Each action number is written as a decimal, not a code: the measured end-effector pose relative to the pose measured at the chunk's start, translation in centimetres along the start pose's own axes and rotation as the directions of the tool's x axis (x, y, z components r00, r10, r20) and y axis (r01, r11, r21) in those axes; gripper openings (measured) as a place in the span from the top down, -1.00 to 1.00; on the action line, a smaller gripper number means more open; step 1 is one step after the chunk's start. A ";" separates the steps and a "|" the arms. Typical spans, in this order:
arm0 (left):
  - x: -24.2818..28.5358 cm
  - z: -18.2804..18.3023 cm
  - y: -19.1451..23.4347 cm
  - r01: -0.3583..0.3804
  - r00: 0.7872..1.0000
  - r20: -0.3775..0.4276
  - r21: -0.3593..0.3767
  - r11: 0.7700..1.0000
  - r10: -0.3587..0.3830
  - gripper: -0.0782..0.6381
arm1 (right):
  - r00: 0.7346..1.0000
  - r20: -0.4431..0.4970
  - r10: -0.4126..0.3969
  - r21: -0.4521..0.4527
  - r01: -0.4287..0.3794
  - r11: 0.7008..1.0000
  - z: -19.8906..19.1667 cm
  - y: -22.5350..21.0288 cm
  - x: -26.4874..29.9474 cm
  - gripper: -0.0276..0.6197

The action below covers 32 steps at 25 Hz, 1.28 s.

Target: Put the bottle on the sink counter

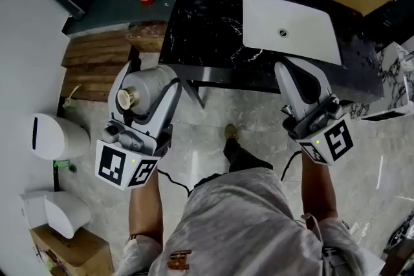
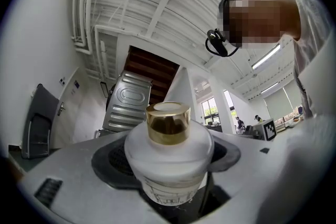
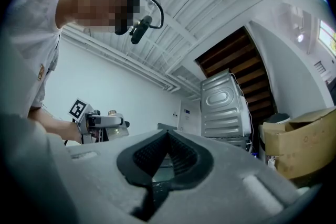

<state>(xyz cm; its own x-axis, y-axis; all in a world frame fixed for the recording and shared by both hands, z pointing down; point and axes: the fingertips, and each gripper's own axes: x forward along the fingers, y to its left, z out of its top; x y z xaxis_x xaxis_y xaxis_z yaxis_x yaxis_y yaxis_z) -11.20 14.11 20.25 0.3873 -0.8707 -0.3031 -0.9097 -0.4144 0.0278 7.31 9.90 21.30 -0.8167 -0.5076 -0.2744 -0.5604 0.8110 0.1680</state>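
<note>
L gripper [image 1: 147, 90] clamped on the bottle [image 2: 169, 152], well short of the counter [image 1: 207, 35]. R gripper [image 3: 167, 139] closed, empty. Risk: smooth round body could slip, or tip if set near the edge.

No legible txt. On bottle [image 2: 169, 157] the label [image 2: 167, 194]: faint line print, too blurry to read. On left cube [image 1: 125, 165] & right cube [image 1: 331, 142]: b/w square marker patterns, no letters/nos. Small orange mark [image 1: 179, 260] on shirt [image 1: 246, 223]: unreadable.
</note>
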 end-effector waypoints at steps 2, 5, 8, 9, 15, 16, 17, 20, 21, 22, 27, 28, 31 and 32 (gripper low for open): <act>2.5 -0.8 1.7 -0.011 1.000 -0.008 0.012 1.000 0.011 -0.14 | 1.000 -0.008 0.012 -0.002 -0.012 1.000 -1.2 -2.2 1.9 0.91; 6.4 -2.0 4.3 -0.026 1.000 -0.013 0.020 0.999 0.026 -0.14 | 0.999 -0.017 0.027 -0.001 -0.027 1.000 -2.9 -5.7 5.0 0.91; 9.9 -3.2 6.4 -0.035 0.999 -0.033 0.024 0.999 0.036 -0.14 | 0.999 -0.031 0.045 0.011 -0.044 0.999 -4.6 -8.6 7.7 0.91; 11.0 -3.5 7.1 -0.038 0.998 -0.044 0.032 0.999 0.039 -0.14 | 0.998 -0.035 0.053 0.011 -0.052 0.999 -5.1 -9.4 8.5 0.91; 15.8 -5.7 10.4 -0.038 0.993 -0.113 0.072 0.997 0.046 -0.14 | 0.995 -0.058 0.077 0.028 -0.075 0.997 -7.6 -12.8 11.8 0.91; 16.4 -6.0 10.9 -0.035 0.991 -0.123 0.075 0.997 0.044 -0.14 | 0.995 -0.063 0.075 0.032 -0.074 0.997 -7.9 -13.2 12.2 0.91; 17.1 -6.3 11.3 -0.031 0.990 -0.133 0.077 0.997 0.041 -0.14 | 0.995 -0.068 0.073 0.034 -0.071 0.997 -8.2 -13.6 12.6 0.91; 18.9 -7.4 12.9 -0.014 0.987 -0.161 0.081 0.997 0.027 -0.14 | 0.995 -0.084 0.058 0.036 -0.055 0.998 -9.1 -14.8 13.9 0.91; 19.5 -7.8 13.5 -0.006 0.985 -0.169 0.080 0.997 0.020 -0.14 | 0.995 -0.087 0.051 0.035 -0.049 0.998 -9.4 -15.2 14.4 0.91; 20.1 -8.2 14.1 0.003 0.984 -0.175 0.077 0.997 0.011 -0.14 | 0.995 -0.090 0.045 0.032 -0.042 0.999 -9.6 -15.5 14.9 0.91; 23.4 -10.0 17.7 0.049 0.980 -0.195 0.063 0.997 -0.036 -0.14 | 0.994 -0.106 0.001 0.015 0.001 1.000 -11.3 -17.0 18.3 0.91; 24.1 -10.4 18.4 0.062 0.978 -0.201 0.061 0.996 -0.049 -0.14 | 0.993 -0.115 -0.010 0.014 0.012 1.000 -11.8 -17.3 19.0 0.91; 26.2 -11.8 20.7 0.107 0.971 -0.218 0.052 0.993 -0.094 -0.14 | 0.988 -0.151 -0.038 -0.001 0.038 0.999 -13.5 -18.0 21.3 0.91; 26.9 -12.3 21.4 0.123 0.968 -0.225 0.046 0.991 -0.109 -0.14 | 0.986 -0.162 -0.047 -0.004 0.047 0.999 -14.0 -18.2 22.0 0.91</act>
<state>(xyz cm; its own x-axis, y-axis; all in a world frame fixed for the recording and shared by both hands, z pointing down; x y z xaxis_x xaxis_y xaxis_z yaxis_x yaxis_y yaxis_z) -18.41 -21.49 24.41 0.5080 -0.8574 -0.0826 -0.8613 -0.5052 -0.0537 -2.40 -20.11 25.47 -0.8007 -0.5858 -0.1256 -0.5990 0.7848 0.1591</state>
